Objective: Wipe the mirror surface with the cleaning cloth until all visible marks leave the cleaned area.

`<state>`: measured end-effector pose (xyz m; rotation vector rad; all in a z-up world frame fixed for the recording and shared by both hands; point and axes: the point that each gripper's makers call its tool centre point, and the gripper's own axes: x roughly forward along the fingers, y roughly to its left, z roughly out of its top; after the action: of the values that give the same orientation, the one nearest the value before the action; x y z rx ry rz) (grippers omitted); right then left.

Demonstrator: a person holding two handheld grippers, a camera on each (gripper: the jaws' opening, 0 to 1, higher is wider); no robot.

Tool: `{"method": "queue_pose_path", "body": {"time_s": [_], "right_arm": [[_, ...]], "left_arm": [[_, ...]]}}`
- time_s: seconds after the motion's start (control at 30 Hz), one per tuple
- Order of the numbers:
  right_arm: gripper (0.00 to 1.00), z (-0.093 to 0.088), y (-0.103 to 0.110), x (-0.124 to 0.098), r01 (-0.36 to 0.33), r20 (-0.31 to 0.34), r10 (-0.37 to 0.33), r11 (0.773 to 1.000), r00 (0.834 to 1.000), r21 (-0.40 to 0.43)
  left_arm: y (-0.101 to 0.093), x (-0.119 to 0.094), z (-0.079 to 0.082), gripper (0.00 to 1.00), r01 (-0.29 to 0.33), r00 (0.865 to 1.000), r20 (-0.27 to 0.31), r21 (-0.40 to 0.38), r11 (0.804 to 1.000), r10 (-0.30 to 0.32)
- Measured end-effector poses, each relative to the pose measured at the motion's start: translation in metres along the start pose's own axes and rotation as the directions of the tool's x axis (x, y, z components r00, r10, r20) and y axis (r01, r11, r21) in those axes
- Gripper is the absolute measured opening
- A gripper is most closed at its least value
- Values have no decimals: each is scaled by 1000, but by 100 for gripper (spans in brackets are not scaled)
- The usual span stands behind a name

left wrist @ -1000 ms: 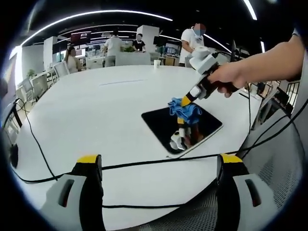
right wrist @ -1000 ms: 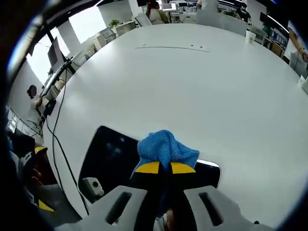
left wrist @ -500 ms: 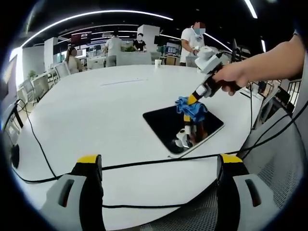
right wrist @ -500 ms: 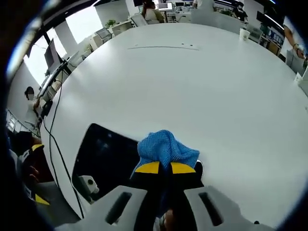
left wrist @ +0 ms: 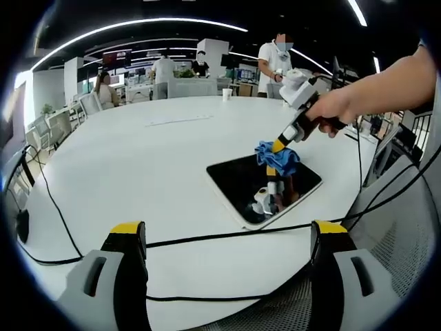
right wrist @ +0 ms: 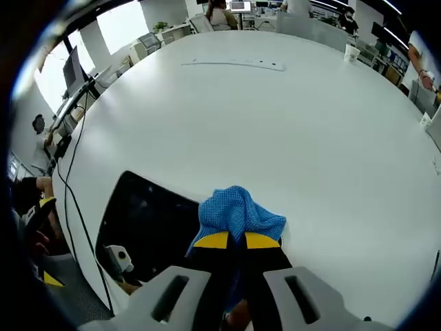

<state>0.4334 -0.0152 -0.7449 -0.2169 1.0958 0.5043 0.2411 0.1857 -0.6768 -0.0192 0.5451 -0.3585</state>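
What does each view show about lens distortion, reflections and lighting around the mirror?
Left gripper view: the fisheye bends the ceiling light strips into arcs, and the dark mirror reflects the right tongs holding the blue cloth. Right gripper view: the white table curves like a dome, evenly lit without harsh glare.

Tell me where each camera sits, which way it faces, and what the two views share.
Left gripper view: rides the open left gripper held low at the table edge, facing the mirror; the person's hand brings in the right gripper.
Right gripper view: rides the right gripper, looking down over the blue cloth it clamps.
Shared: mirror, cloth, table, black cable.
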Motion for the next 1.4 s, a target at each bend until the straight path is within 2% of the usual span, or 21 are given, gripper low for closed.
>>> {"method": "queue_pose_path", "body": {"time_s": [0.1, 0.33, 0.67, 0.87, 0.93, 1.33, 1.4], "right_arm": [[1, -4, 3, -2, -2, 9, 1, 1000, 1000, 26], [1, -14, 12, -11, 12, 22, -12, 1000, 1000, 16], [1, -29, 18, -12, -1, 25, 1, 1000, 1000, 10], [1, -42, 24, -19, -10, 25, 10, 1000, 1000, 4], [1, -44, 26, -21, -9, 25, 9, 1000, 1000, 1], [1, -63, 33, -31, -30, 27, 30, 1000, 999, 7], [1, -67, 34, -33, -35, 28, 34, 999, 999, 12]], "left_arm": [[1, -1, 1, 99, -6, 1000, 6, 1, 1000, 6], [2, -1, 0, 99, -14, 1000, 5, 10, 1000, 14], [2, -1, -1, 99, -19, 1000, 3, 3, 1000, 19], [-12, 1, 2, 99, 26, 1000, 11, 5, 1000, -26], [-11, 1, -1, 99, 20, 1000, -6, 14, 1000, -20], [-9, 0, -1, 99, 12, 1000, -6, 11, 1000, -12], [-14, 0, -1, 99, 28, 1000, -9, 29, 999, -28]]}}
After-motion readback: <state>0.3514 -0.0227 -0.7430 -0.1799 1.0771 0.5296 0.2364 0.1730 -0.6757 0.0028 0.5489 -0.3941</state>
